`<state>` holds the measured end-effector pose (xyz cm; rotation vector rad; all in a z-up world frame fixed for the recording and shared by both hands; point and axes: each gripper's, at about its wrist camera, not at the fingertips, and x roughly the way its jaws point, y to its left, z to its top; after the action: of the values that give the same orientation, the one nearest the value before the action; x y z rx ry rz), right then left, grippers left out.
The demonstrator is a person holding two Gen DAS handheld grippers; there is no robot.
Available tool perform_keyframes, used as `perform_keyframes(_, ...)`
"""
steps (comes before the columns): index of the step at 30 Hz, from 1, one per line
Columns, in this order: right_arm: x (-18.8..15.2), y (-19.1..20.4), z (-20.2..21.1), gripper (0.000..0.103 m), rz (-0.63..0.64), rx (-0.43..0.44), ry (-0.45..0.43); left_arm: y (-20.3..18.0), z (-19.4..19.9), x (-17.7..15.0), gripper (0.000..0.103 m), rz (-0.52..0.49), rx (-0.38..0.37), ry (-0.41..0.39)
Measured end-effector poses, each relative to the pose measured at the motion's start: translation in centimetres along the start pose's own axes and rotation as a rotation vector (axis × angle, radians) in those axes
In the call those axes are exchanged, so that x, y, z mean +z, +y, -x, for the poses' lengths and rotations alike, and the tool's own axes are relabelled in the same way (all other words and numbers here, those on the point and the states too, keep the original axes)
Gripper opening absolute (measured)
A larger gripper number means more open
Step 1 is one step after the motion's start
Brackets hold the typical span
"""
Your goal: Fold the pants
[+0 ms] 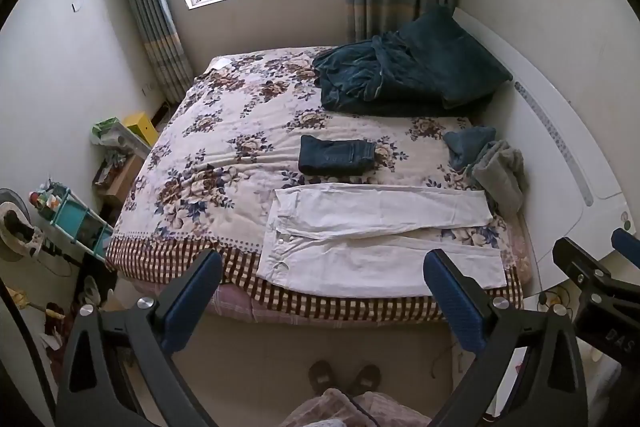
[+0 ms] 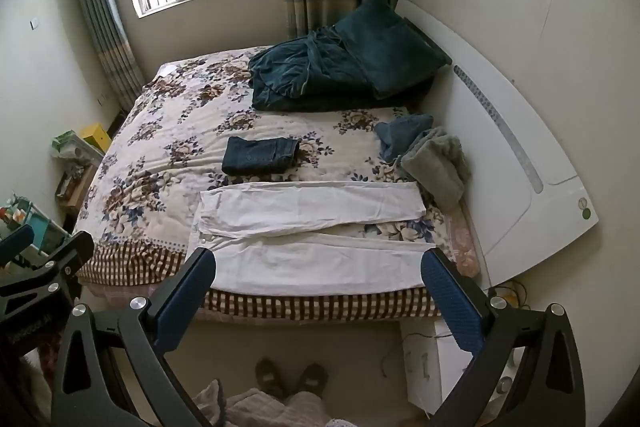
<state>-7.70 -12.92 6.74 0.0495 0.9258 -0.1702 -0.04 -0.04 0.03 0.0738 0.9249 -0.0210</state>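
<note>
White pants [image 1: 376,239] [image 2: 312,227] lie flat near the front edge of a floral bed [image 1: 224,155] [image 2: 152,163], waist to the left and legs stretched right. Behind them sits a folded pair of dark jeans [image 1: 336,157] [image 2: 260,155]. My left gripper [image 1: 322,267] hangs open above the floor in front of the bed, nothing between its blue pads. My right gripper [image 2: 318,265] is likewise open and empty, held short of the pants. The right gripper's frame [image 1: 592,279] shows at the right edge of the left wrist view.
A dark teal blanket and pillow [image 1: 404,75] [image 2: 344,67] lie at the head of the bed. Grey and blue clothes [image 1: 492,167] [image 2: 428,155] are bunched by the white headboard [image 2: 520,163]. Cluttered shelves [image 1: 76,219] stand left. A person's slippered feet [image 1: 344,379] are on the floor below.
</note>
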Motion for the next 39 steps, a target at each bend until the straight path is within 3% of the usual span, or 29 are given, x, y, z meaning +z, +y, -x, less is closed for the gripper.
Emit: perform_keyframes(39, 0.1, -0.2, 0.6, 0.103, 0.003, 0.008, -0.006, -0.8, 0.2, 0.5, 0.103, 0.007, -0.019, -0.002)
